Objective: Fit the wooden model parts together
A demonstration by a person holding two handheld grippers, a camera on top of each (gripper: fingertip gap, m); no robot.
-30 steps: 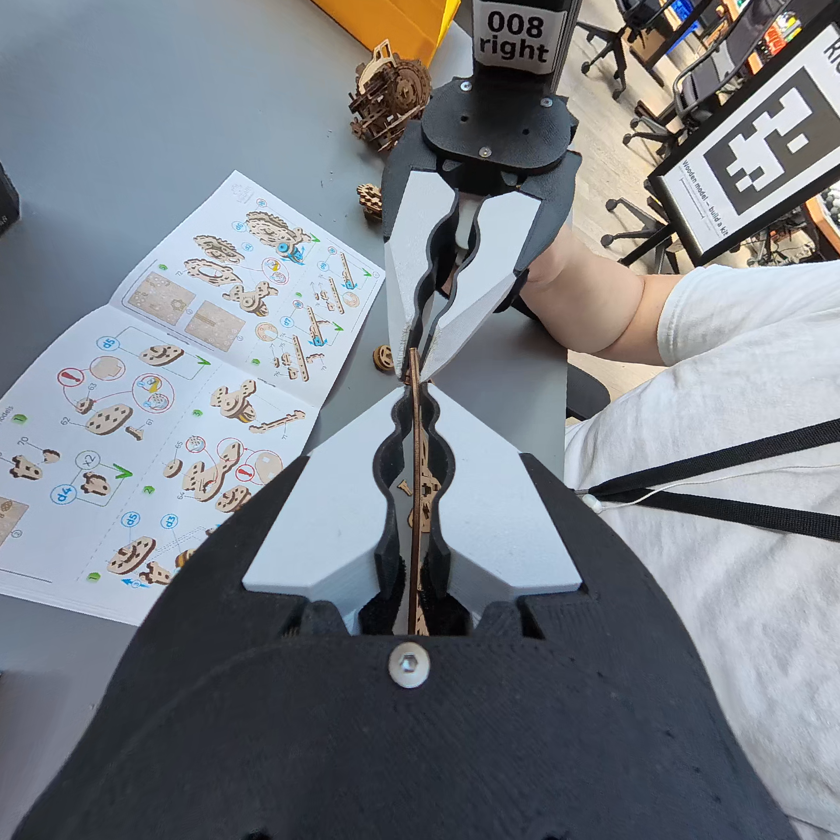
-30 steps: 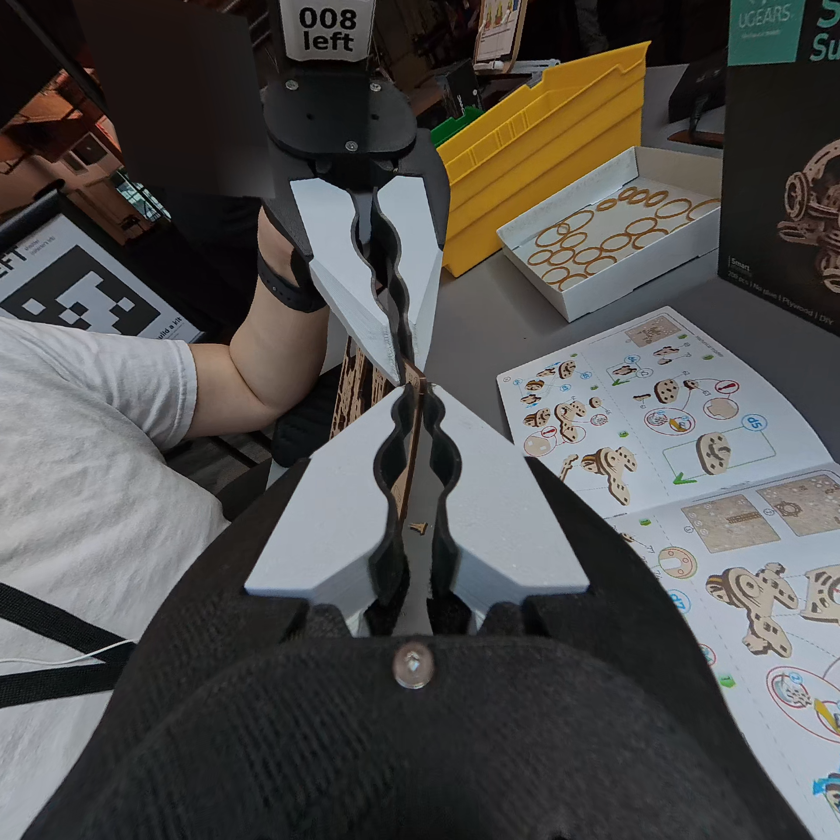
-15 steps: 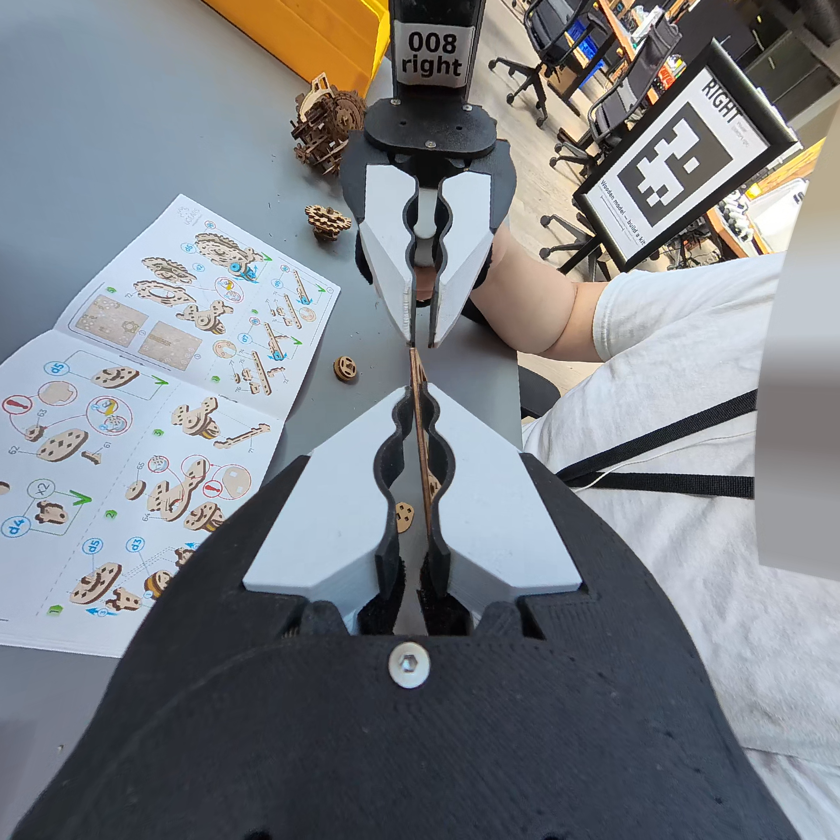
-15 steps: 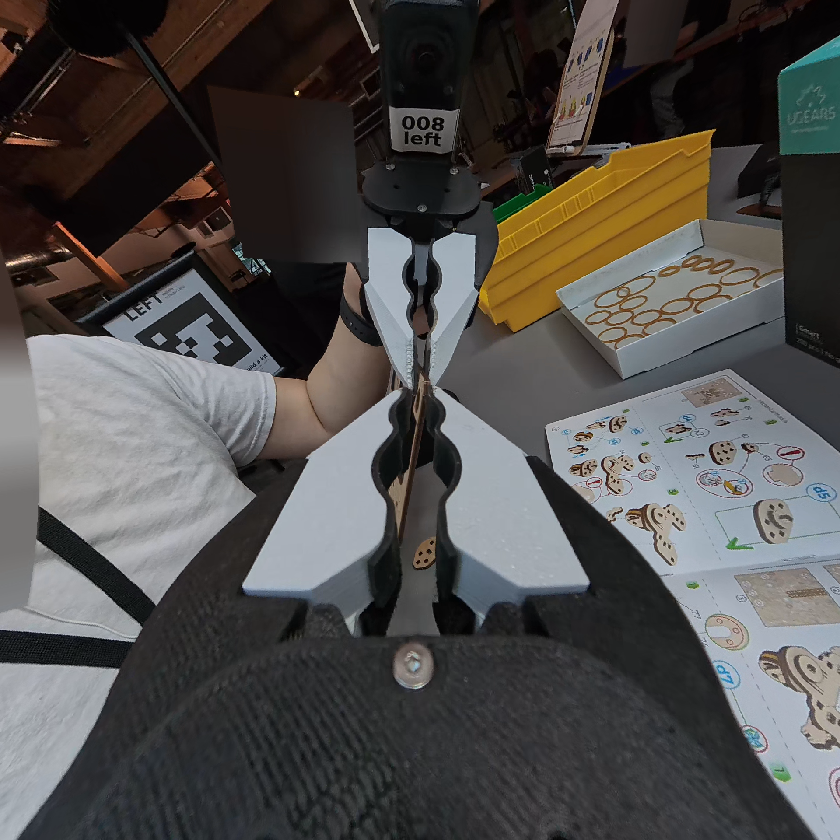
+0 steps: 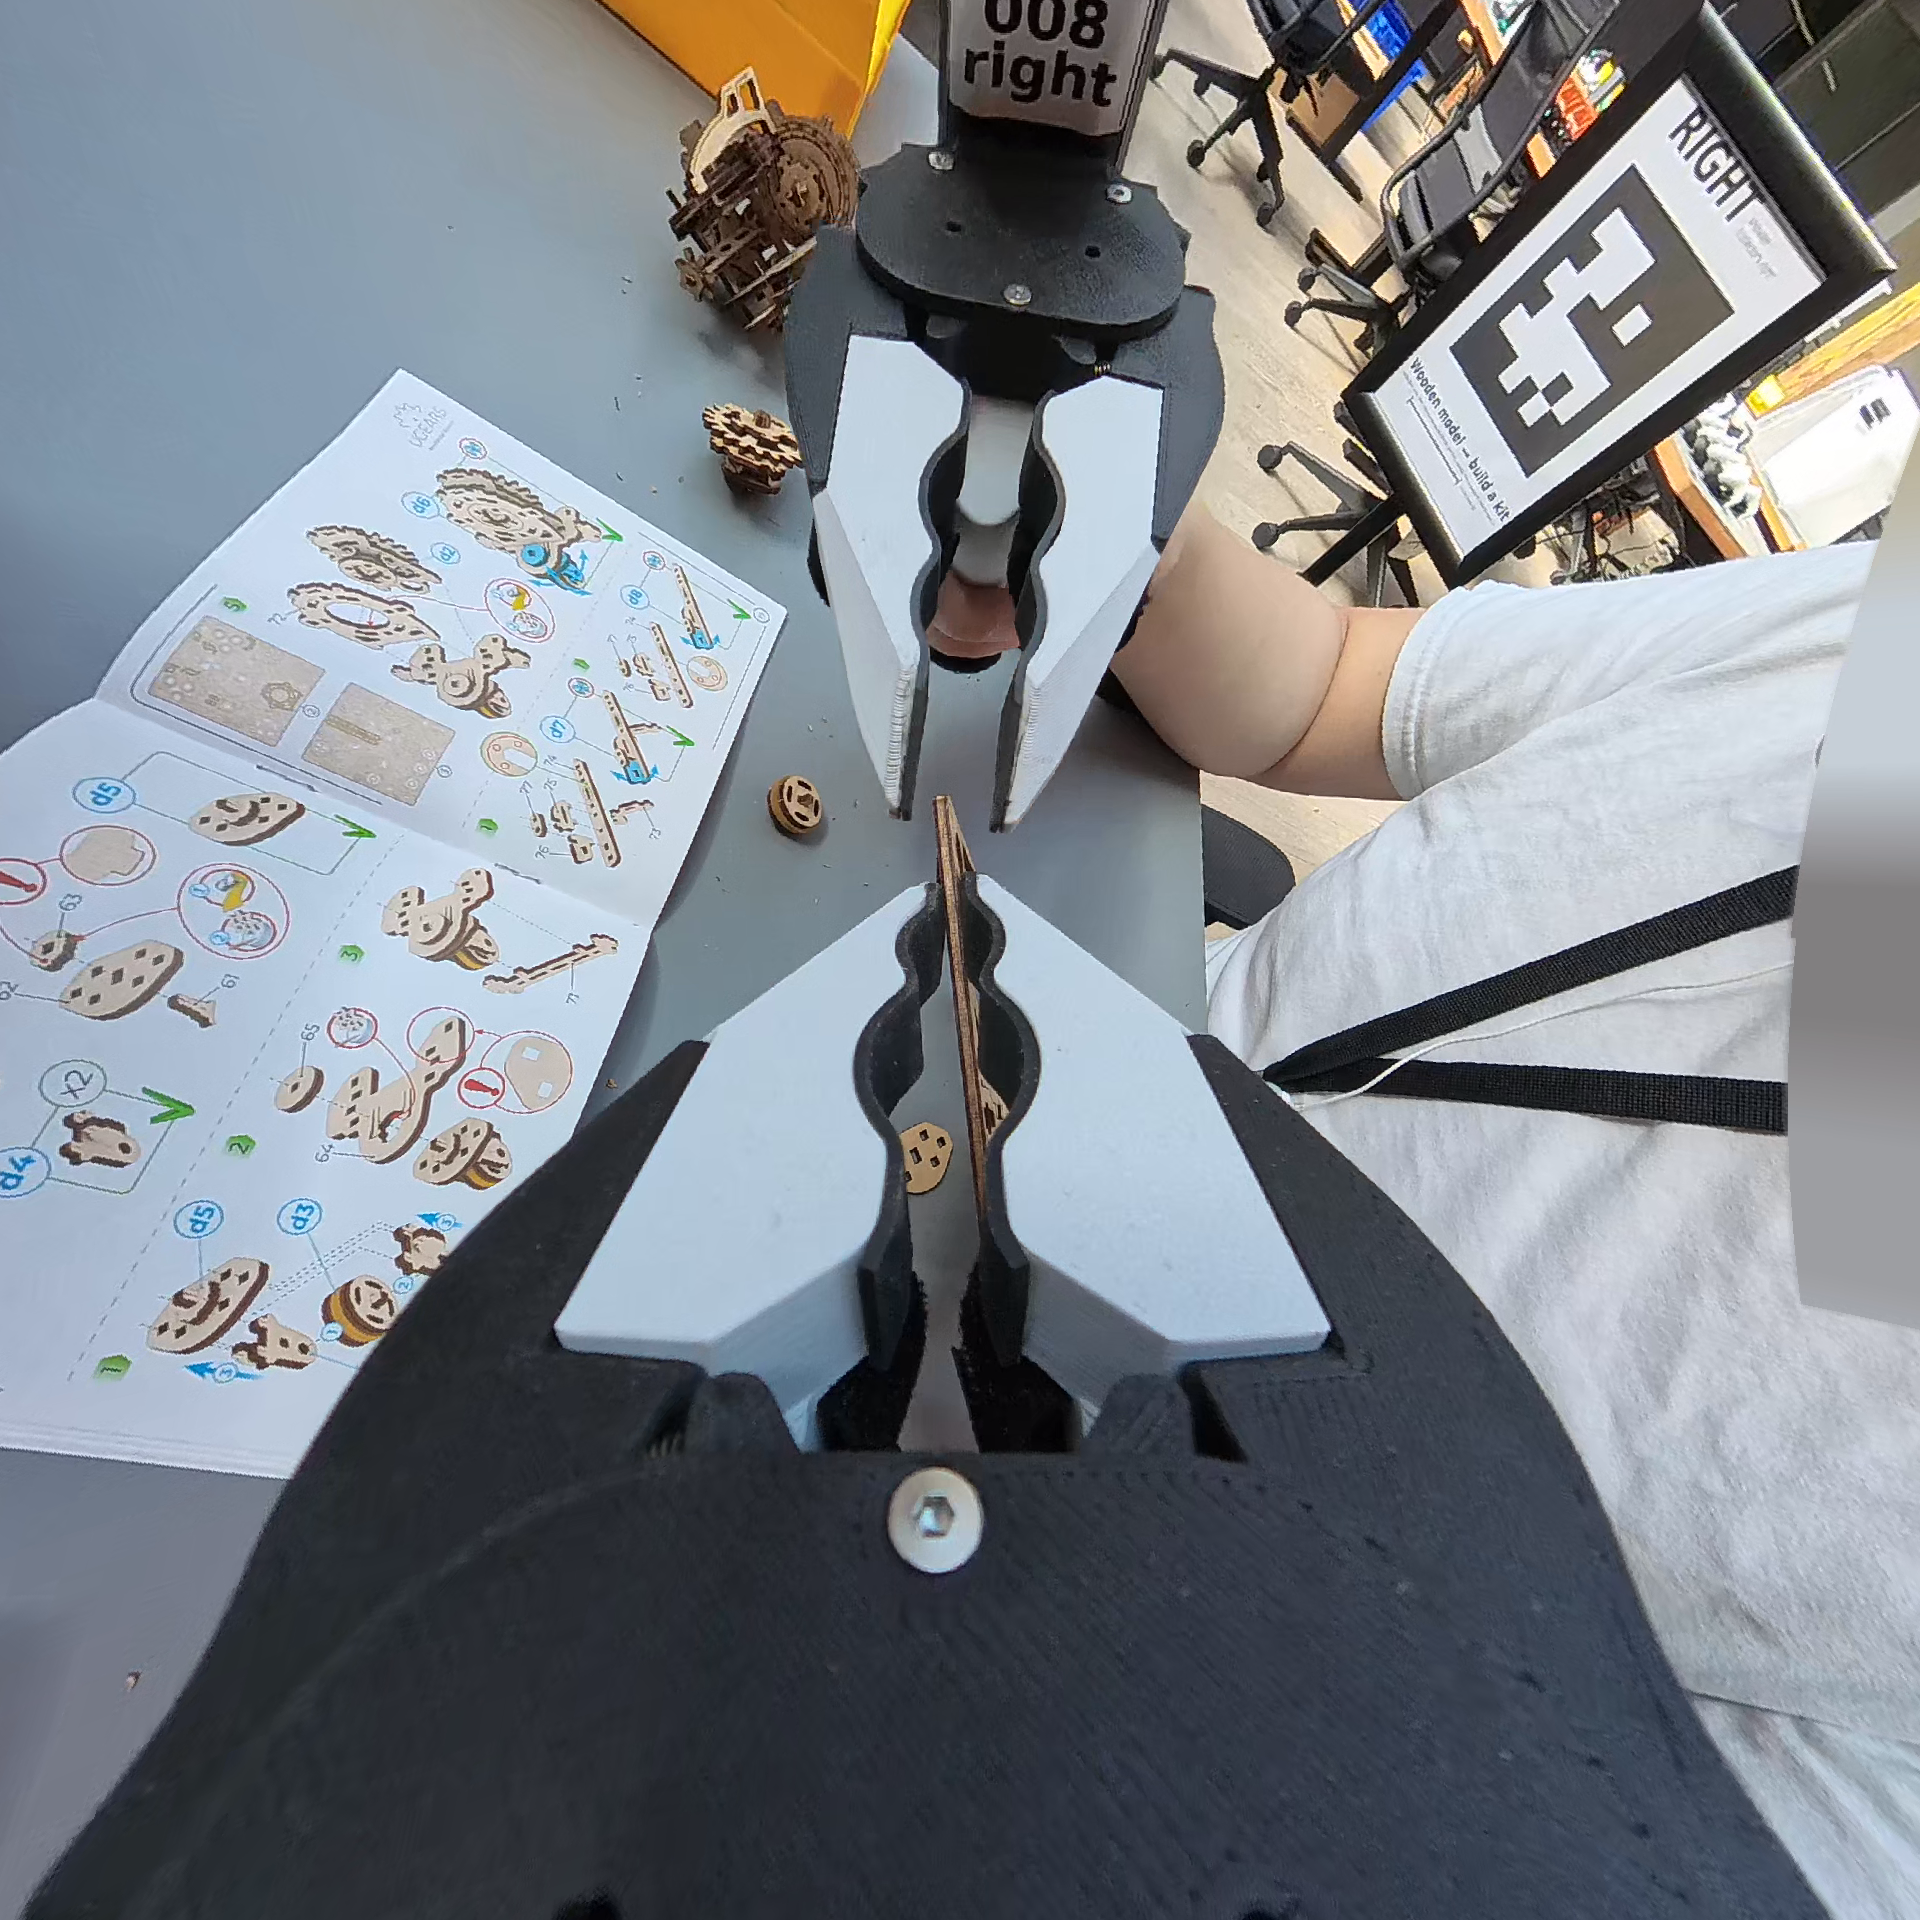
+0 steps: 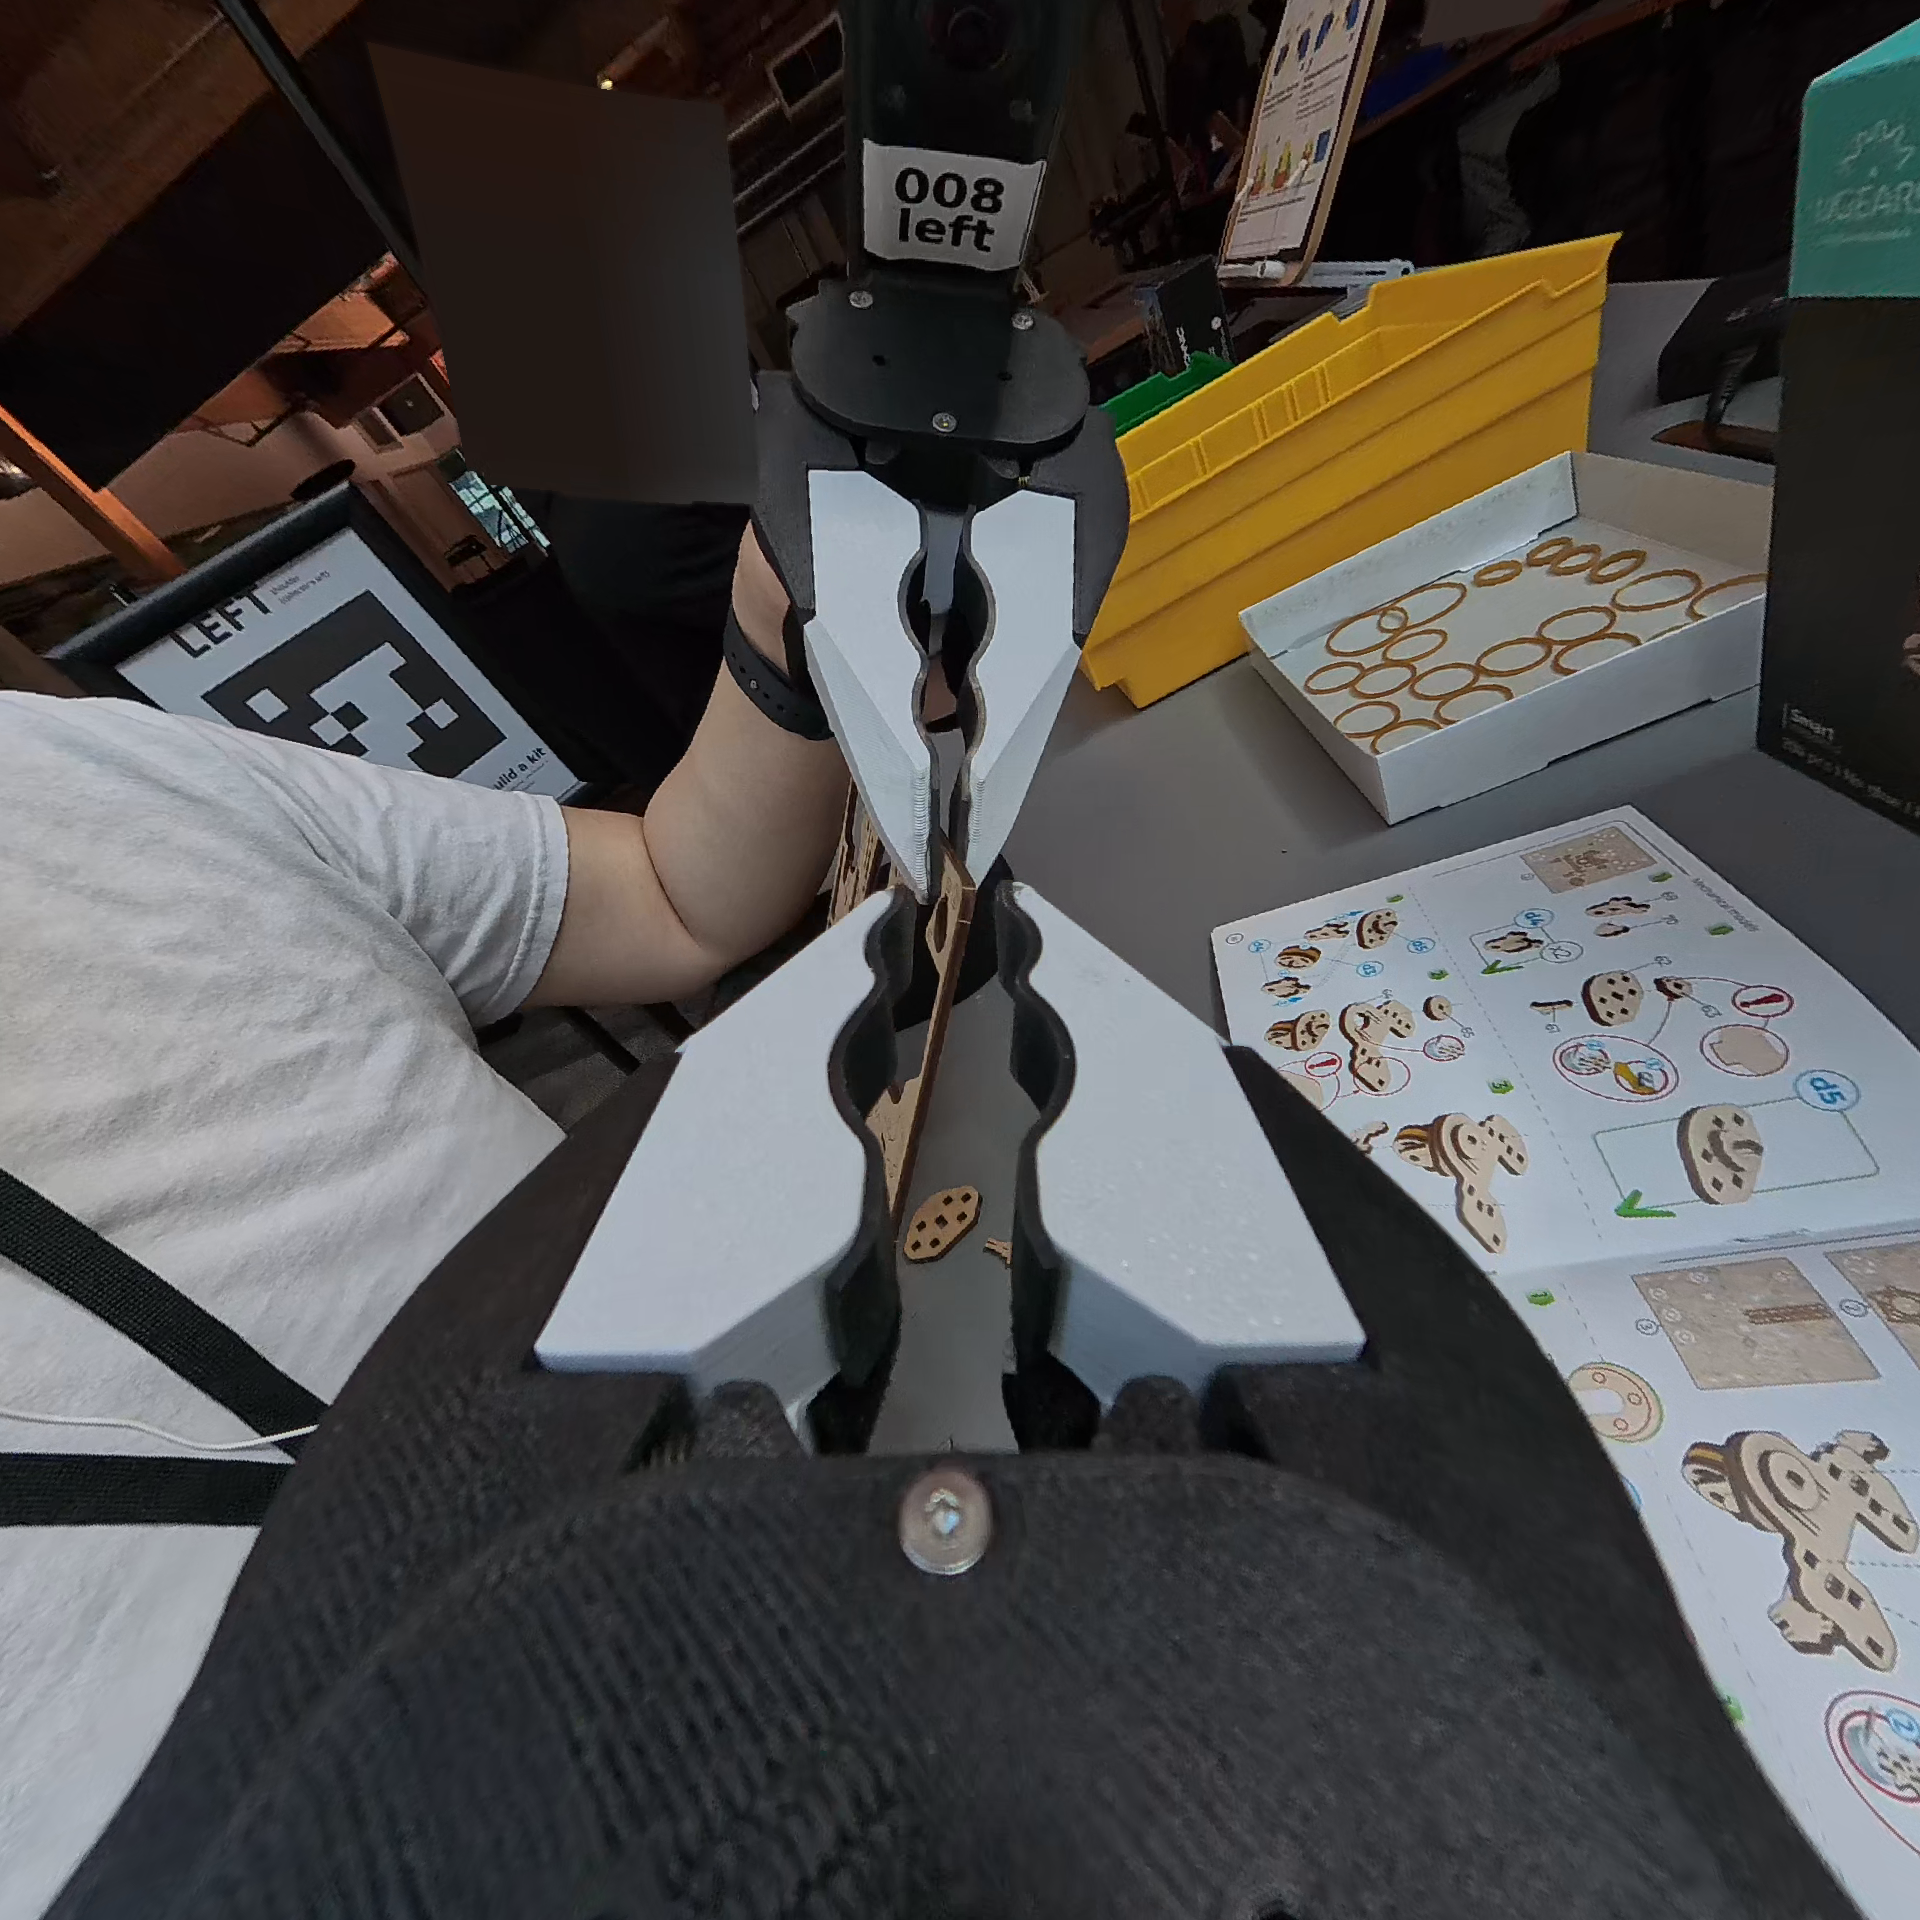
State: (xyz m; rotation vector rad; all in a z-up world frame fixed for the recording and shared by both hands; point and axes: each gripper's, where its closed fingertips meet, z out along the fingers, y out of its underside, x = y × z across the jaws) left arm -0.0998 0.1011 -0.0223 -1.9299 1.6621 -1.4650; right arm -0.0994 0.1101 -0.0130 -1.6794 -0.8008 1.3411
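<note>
The left gripper clamps a thin flat laser-cut wooden sheet edge-on between its jaws. The right gripper faces it with jaws parted, apart from the sheet's tip, above the grey desk.

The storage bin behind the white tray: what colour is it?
Yellow; the storage bin shows best in the right wrist view.

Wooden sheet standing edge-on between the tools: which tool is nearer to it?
Left. The left tool is shut on the wooden sheet. The right tool is open, its tips either side of the sheet's far end, not clamping it.
</note>
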